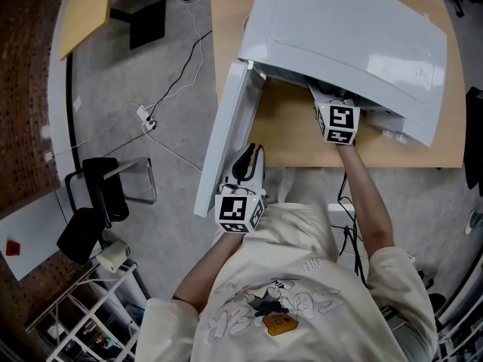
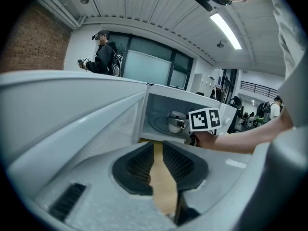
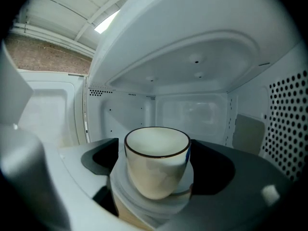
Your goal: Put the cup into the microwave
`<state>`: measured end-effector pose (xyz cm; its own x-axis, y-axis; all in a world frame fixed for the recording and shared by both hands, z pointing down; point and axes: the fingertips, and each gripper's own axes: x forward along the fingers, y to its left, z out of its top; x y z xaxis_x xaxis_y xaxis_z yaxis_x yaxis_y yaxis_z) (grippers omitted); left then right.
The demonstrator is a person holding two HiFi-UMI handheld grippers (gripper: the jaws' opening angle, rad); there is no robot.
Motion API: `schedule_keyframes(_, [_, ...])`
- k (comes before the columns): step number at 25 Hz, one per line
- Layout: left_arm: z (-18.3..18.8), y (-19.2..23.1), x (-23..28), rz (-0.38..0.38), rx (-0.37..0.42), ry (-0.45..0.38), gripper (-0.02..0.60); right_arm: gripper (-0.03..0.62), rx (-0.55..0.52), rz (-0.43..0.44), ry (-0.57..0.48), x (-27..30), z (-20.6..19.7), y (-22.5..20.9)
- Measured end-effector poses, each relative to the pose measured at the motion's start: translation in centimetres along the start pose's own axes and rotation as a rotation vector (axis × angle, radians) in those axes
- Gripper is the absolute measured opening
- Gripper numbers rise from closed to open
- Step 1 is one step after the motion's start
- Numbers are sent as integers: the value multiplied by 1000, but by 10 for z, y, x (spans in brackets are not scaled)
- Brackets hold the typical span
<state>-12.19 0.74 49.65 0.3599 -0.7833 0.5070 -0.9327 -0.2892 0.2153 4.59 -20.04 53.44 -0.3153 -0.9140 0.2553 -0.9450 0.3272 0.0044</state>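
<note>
The white microwave stands on a wooden table with its door swung wide open. A cream cup with a dark rim stands upright inside the cavity; it also shows in the left gripper view as the cup on the glass turntable. My right gripper reaches into the cavity, its jaws open on either side of the cup with a thin gap at each pad. In the head view only its marker cube shows. My left gripper hangs beside the door's free edge, slightly open and empty.
The door stretches along the left gripper's left side. The cavity's perforated wall is close on the cup's right. Cables, a black chair and a wire rack are on the floor to the left. A person stands far behind.
</note>
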Motion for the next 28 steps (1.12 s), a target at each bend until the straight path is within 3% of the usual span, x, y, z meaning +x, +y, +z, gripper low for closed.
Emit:
schedule_keyframes(6, [2, -4, 4, -16, -10, -7, 63, 467, 26, -8, -10, -38, 6, 7])
schedule_keyframes(9, [5, -12, 9, -39, -10, -16, 63, 348, -7, 6, 13, -63, 2, 15])
schedule_keyframes(15, [14, -31, 19, -93, -25, -34, 63, 19, -34, -3, 61, -106, 3, 28])
schedule_keyframes(19, [23, -51, 29, -137, -13, -44, 59, 6, -47, 17, 87, -130, 13, 35])
schedule_keyframes(23, [34, -68, 35, -171, 37, -55, 2, 6, -32, 21, 96, -150, 28, 38])
schedule_keyframes(28, [27, -70, 37, -185, 68, -38, 2, 6, -7, 30, 88, -164, 39, 46])
